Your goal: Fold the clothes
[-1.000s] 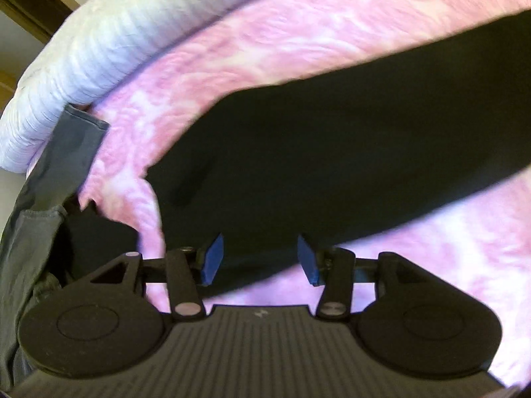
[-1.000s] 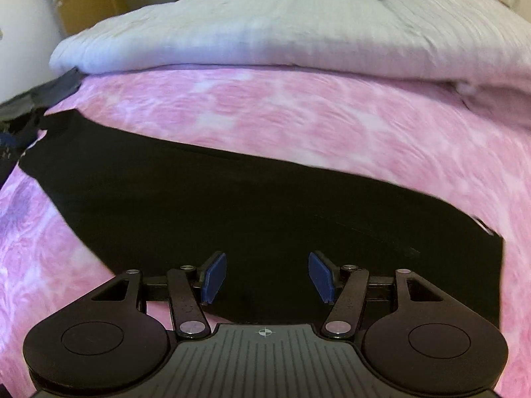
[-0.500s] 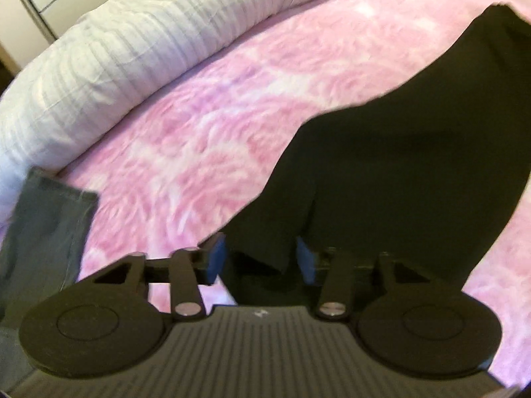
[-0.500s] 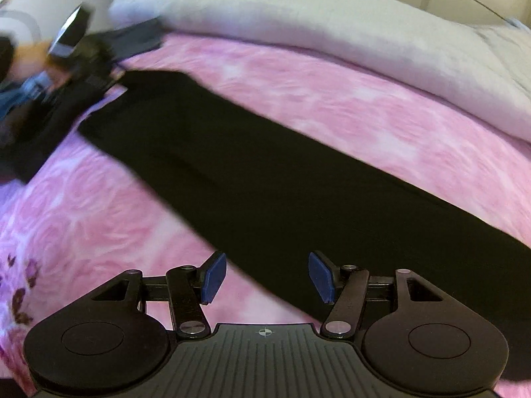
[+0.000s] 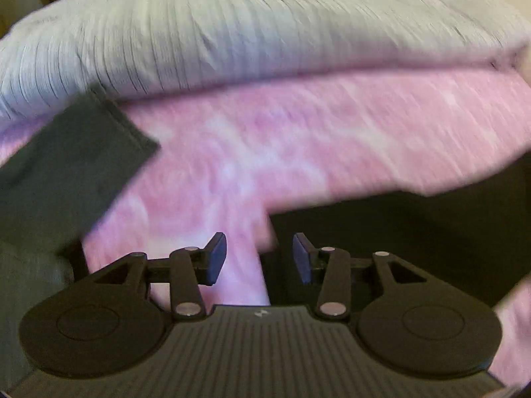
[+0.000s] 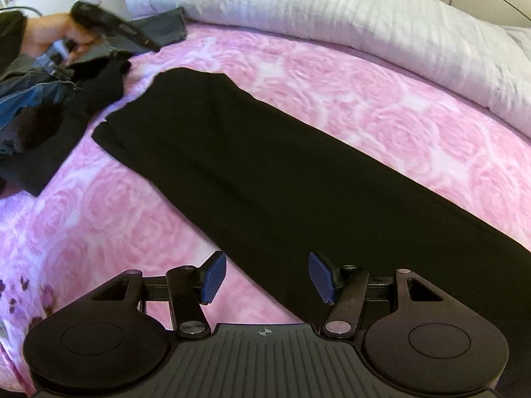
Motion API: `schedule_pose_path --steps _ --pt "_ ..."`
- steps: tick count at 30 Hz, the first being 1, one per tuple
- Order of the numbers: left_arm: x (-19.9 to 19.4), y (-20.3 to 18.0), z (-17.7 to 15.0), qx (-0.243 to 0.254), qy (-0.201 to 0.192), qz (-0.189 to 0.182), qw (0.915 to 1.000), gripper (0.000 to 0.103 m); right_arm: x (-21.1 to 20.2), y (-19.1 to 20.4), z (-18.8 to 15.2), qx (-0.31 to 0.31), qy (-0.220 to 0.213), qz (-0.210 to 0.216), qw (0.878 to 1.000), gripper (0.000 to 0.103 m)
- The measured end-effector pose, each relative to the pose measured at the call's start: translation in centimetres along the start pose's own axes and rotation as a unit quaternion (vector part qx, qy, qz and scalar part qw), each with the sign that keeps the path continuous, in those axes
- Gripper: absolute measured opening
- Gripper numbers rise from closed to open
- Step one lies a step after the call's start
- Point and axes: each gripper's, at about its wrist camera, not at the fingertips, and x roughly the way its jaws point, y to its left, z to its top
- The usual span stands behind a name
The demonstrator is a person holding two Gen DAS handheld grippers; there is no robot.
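Now | black garment [image 6: 265,172] lies flat in a long strip on the pink bed [image 6: 381,106] | left tongs [image 5: 259,255] and right tongs [image 6: 267,277] gape, holding nothing | step likely mid-fold: you'd next need an edge to grip

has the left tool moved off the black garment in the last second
Yes. The left tool, earlier above the black garment, has swung left toward the grey garment beside the white duvet.

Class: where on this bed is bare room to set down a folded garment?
Bare pink sheet lies between the black garment and white duvet, and beside the garment's near edge. The corner with piled clothes is crowded.
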Motion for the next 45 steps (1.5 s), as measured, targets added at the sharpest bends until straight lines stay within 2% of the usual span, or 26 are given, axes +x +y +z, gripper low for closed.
schedule_pose_path --steps 1,2,3,4,5,6,8,10,12,14,15,16,17,19,21,24,29,32,34,35,36,37,38,41,45 --pt "-0.4 -2.1 -1.6 0.077 0.007 0.011 0.9970 0.038 0.3 0.4 0.2 -0.003 0.000 0.006 1.000 0.059" --pt "-0.7 -4.3 -3.1 0.161 0.014 0.024 0.9866 0.038 0.8 0.8 0.4 -0.007 0.000 0.011 1.000 0.059" --pt "-0.8 -6.3 -4.9 0.242 0.020 0.033 0.9695 0.038 1.2 1.2 0.7 -0.011 0.001 0.016 1.000 0.059" --pt "-0.7 -8.0 -6.8 0.319 0.029 0.035 0.9467 0.038 1.5 1.6 0.9 -0.016 0.001 0.021 1.000 0.059" --pt "-0.5 -9.7 -8.8 0.393 0.039 0.036 0.9179 0.038 1.7 2.0 1.0 -0.022 -0.001 0.026 0.999 0.059" --pt "-0.2 -10.7 -10.3 0.440 0.045 0.039 0.8962 0.035 2.0 2.3 1.2 -0.027 -0.002 0.030 0.999 0.059" --pt "0.8 -11.7 -12.1 0.486 0.052 0.054 0.8710 0.027 2.4 2.8 1.4 -0.036 -0.003 0.032 0.999 0.059" --pt "1.8 -12.1 -12.4 0.490 0.046 0.074 0.8676 0.025 2.7 2.8 1.4 -0.037 0.001 0.030 0.999 0.059" --pt "2.7 -12.7 -12.5 0.504 0.037 0.087 0.8587 0.025 2.7 2.6 1.3 -0.032 0.005 0.026 0.999 0.059" --pt "3.6 -13.2 -13.1 0.542 0.036 0.098 0.8341 0.023 2.5 2.3 0.9 -0.030 0.008 0.020 0.999 0.059" --pt "3.7 -13.4 -13.2 0.552 0.036 0.103 0.8266 0.011 2.4 2.1 0.7 -0.030 0.010 0.016 0.999 0.059" --pt "3.6 -13.5 -13.1 0.553 0.037 0.111 0.8247 0.007 2.2 2.0 0.5 -0.028 0.012 0.012 0.999 0.059" --pt "3.1 -13.4 -12.8 0.546 0.032 0.124 0.8276 0.004 2.0 1.8 0.3 -0.025 0.014 0.008 1.000 0.059" --pt "1.1 -13.3 -11.9 0.516 0.034 0.143 0.8437 0.003 1.4 1.5 -0.2 -0.021 0.014 0.003 1.000 0.059" --pt "-0.8 -13.6 -11.8 0.495 0.044 0.150 0.8548 0.002 0.9 1.3 -0.7 -0.018 0.015 0.000 1.000 0.059" --pt "-1.6 -14.3 -13.3 0.490 0.066 0.137 0.8583 0.002 0.7 1.2 -1.3 -0.011 0.022 -0.002 1.000 0.059" --pt "1.9 -14.1 -14.6 0.473 0.096 0.135 0.8654 0.002 0.4 0.9 -2.4 0.001 0.033 -0.006 0.999 0.059" --pt "2.1 -13.9 -15.1 0.475 0.094 0.140 0.8635 0.002 0.1 0.7 -3.0 0.008 0.037 -0.007 0.999 0.059" --pt "1.9 -14.0 -15.5 0.482 0.096 0.146 0.8588 0.004 -0.1 0.3 -3.6 0.019 0.041 -0.011 0.999 0.059" --pt "1.6 -14.1 -15.7 0.482 0.102 0.146 0.8579 0.008 -0.2 -0.1 -3.9 0.030 0.042 -0.015 0.999 0.059" --pt "1.2 -14.2 -15.9 0.481 0.110 0.146 0.8573 0.019 -0.3 -0.5 -4.4 0.046 0.043 -0.022 0.998 0.059" --pt "1.0 -13.9 -15.6 0.475 0.116 0.144 0.8603 0.026 -0.4 -1.0 -4.8 0.063 0.044 -0.029 0.997 0.059" --pt "0.5 -13.6 -15.4 0.465 0.121 0.140 0.8659 0.030 -0.5 -1.6 -5.2 0.082 0.043 -0.037 0.995 0.059" --pt "-1.9 -13.9 -14.5 0.438 0.110 0.142 0.8810 0.030 -1.4 -3.6 -6.9 0.150 0.029 -0.071 0.986 0.059" --pt "-4.1 -17.6 -12.1 0.430 0.054 0.120 0.8933 0.030 -2.9 -6.1 -9.9 0.246 -0.005 -0.132 0.960 0.059"
